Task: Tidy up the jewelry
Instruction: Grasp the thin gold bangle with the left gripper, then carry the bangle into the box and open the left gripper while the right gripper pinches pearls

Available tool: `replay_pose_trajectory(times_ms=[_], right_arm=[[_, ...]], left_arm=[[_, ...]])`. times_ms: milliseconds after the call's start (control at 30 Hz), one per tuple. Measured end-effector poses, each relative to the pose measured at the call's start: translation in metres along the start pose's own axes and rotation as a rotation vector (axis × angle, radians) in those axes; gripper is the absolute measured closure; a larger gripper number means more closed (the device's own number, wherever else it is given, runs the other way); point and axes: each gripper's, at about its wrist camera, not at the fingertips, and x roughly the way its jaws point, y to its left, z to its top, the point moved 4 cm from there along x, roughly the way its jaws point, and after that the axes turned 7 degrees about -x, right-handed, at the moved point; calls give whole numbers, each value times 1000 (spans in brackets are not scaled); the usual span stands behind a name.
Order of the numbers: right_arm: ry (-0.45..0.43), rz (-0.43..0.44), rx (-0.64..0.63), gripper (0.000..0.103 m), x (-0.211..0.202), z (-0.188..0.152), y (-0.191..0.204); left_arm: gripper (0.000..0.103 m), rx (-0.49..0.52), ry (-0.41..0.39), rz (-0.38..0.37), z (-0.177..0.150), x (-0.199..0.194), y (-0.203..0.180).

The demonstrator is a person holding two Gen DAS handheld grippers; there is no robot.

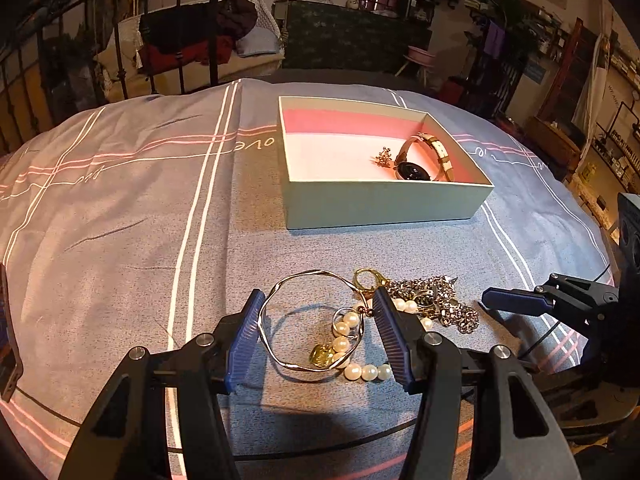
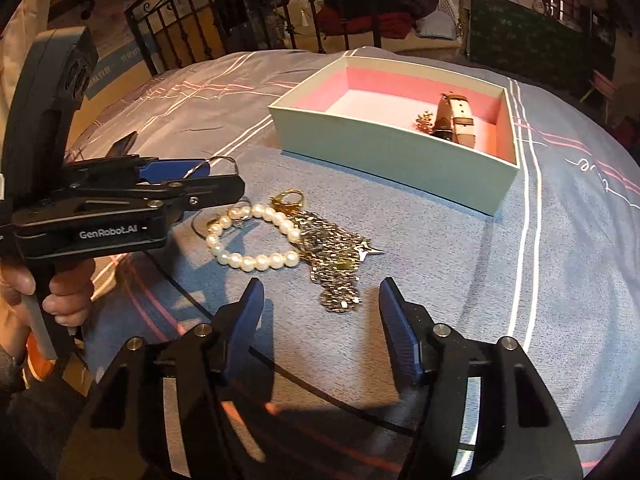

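Two grippers, one box and five pieces of jewelry are counted. The left gripper (image 1: 318, 292) is angled down at the bedspread (image 1: 120, 200), in front of the box (image 1: 384, 204), and a thin gold bangle (image 1: 312, 273) is clamped across its width between the blue pads, its shadow cast on the cloth below. The handle is gripped by a hand (image 2: 66, 296). The right gripper (image 2: 320, 282) is pitched down likewise, its jaws half parted with nothing held. A pearl bracelet (image 2: 256, 262) and a heaped silver chain (image 2: 336, 256) are laid together just before the box's near wall. Inside the box, toward its right end, one strapped wristwatch (image 1: 420, 156) and one small brooch (image 1: 384, 157) are contained.
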Motion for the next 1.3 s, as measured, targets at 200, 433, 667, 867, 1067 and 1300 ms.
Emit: replay_pose_trajectory(times_ms=[200,433,667,867,1067,1300], right_arm=[[42,98,-31,42,8,-1,28],[56,79,-91,42,28,12,42],[14,84,-89,42,17,36,42],[9,103,-149,64,34,51,49],[10,73,-207,81,53,57,52],[-3,83,-208,94,47,53,50]], left_arm=[[48,-57,3,36,-3,-4,24],[48,-93,1,51,-7,-7,38],[48,-127,-16,66,-11,-16,52],[48,-171,-6,75,-14,-16,65],[48,-180,-2,67,-19,-18,67],[48,-170,5,57,-19,-15,59]])
